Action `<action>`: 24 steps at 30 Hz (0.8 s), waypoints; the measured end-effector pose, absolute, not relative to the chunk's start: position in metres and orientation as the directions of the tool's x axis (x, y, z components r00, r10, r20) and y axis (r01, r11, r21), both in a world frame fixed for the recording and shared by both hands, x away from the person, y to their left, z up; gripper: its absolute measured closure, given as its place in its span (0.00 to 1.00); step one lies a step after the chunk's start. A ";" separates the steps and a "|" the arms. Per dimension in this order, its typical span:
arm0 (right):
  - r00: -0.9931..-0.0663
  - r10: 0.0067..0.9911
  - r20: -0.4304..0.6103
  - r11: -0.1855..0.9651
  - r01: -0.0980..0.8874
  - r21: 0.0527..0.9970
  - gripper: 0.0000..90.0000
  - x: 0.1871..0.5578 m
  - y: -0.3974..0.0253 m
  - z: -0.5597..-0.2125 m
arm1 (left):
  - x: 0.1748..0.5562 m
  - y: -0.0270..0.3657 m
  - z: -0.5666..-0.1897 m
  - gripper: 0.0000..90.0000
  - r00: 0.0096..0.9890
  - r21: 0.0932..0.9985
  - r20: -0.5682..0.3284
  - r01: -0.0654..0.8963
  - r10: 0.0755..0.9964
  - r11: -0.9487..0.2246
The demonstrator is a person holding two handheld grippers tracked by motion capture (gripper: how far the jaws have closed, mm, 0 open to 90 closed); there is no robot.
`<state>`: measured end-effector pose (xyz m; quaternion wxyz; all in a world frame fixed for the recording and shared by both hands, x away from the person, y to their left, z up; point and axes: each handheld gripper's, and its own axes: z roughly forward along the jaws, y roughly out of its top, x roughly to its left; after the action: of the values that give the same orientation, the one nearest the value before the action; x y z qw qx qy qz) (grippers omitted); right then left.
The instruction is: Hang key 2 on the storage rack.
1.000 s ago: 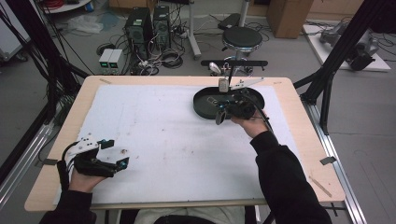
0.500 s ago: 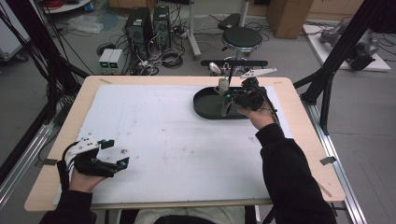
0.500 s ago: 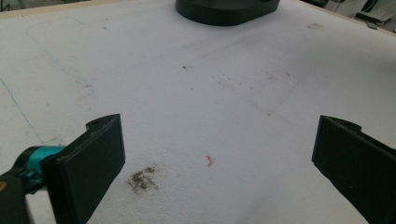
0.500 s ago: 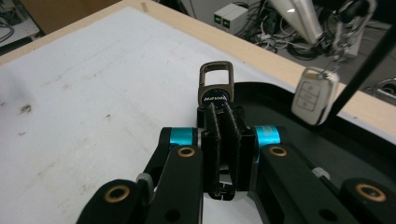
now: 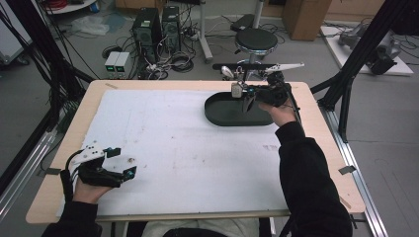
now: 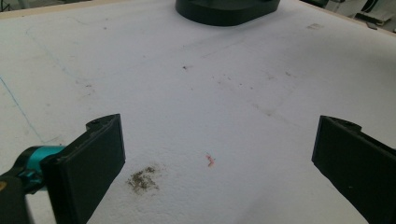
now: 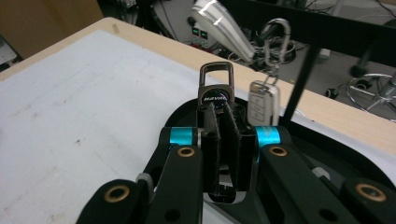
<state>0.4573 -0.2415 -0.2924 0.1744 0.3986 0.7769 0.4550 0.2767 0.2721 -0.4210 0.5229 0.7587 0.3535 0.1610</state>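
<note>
Right tongs (image 5: 247,100) higher, keychain (image 7: 215,97) clamped.

Even, fairly bright overhead light, shadows soft. The white table sheet (image 5: 168,148) nearly washes out in the left gripper view. Glare on the metal bar (image 7: 219,23); the right gripper (image 7: 224,121) close up is blurred.

Key tag's (image 7: 216,95) lower part, hidden between hand-held gripper's (image 7: 224,135) jaws.

Lab / test rig setup.
Table (image 5: 316,163) is framed by black struts (image 5: 356,64); PC towers (image 5: 153,24), cables (image 5: 178,61), stool (image 5: 255,40) and boxes (image 5: 306,17) are seen on a bare grey floor (image 5: 29,94).
</note>
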 end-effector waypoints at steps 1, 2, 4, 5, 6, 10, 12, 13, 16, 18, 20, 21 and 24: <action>-0.615 0.783 0.092 0.265 0.464 0.845 0.95 0.458 -0.243 -0.292 | 0.277 0.272 -0.421 0.03 0.697 0.907 -0.125 0.368 0.706 -0.203; -0.610 0.787 0.091 0.263 0.466 0.845 0.95 0.459 -0.245 -0.291 | 0.277 0.272 -0.421 0.03 0.697 0.907 -0.126 0.370 0.706 -0.203; -0.601 0.794 0.097 0.249 0.467 0.849 0.95 0.461 -0.250 -0.289 | 0.277 0.272 -0.421 0.03 0.697 0.907 -0.126 0.369 0.706 -0.202; -0.597 0.796 0.099 0.244 0.468 0.850 0.95 0.461 -0.251 -0.288 | 0.277 0.272 -0.421 0.03 0.697 0.907 -0.126 0.369 0.706 -0.203; -0.592 0.800 0.099 0.242 0.469 0.850 0.95 0.462 -0.253 -0.287 | 0.277 0.272 -0.421 0.03 0.697 0.907 -0.127 0.370 0.706 -0.202; -0.573 0.814 0.100 0.229 0.474 0.850 0.95 0.467 -0.260 -0.285 | 0.277 0.272 -0.421 0.03 0.696 0.907 -0.127 0.370 0.707 -0.202; -0.559 0.824 0.095 0.225 0.476 0.850 0.95 0.469 -0.264 -0.285 | 0.277 0.273 -0.421 0.03 0.694 0.908 -0.129 0.370 0.708 -0.198; -0.554 0.827 0.094 0.223 0.478 0.850 0.95 0.470 -0.265 -0.284 | 0.277 0.273 -0.421 0.03 0.693 0.907 -0.131 0.372 0.709 -0.196; -0.532 0.841 0.095 0.208 0.480 0.852 0.95 0.473 -0.269 -0.284 | 0.277 0.272 -0.421 0.03 0.695 0.907 -0.128 0.370 0.707 -0.199; -0.521 0.848 0.095 0.200 0.481 0.853 0.95 0.475 -0.270 -0.285 | 0.277 0.272 -0.421 0.03 0.695 0.907 -0.128 0.371 0.707 -0.201; -0.513 0.854 0.090 0.196 0.477 0.857 0.95 0.476 -0.272 -0.285 | 0.277 0.273 -0.421 0.03 0.695 0.907 -0.130 0.371 0.707 -0.198; -0.504 0.860 0.085 0.195 0.478 0.857 0.95 0.477 -0.273 -0.285 | 0.277 0.273 -0.421 0.03 0.695 0.908 -0.130 0.370 0.707 -0.197; -0.470 0.877 0.096 0.162 0.478 0.863 0.95 0.480 -0.277 -0.285 | 0.277 0.273 -0.421 0.03 0.695 0.908 -0.130 0.369 0.707 -0.197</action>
<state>0.4797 -0.2768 -0.2851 0.2214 0.4647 0.7294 0.4506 0.2774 0.2728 -0.4211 0.5245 0.7567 0.3555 0.1608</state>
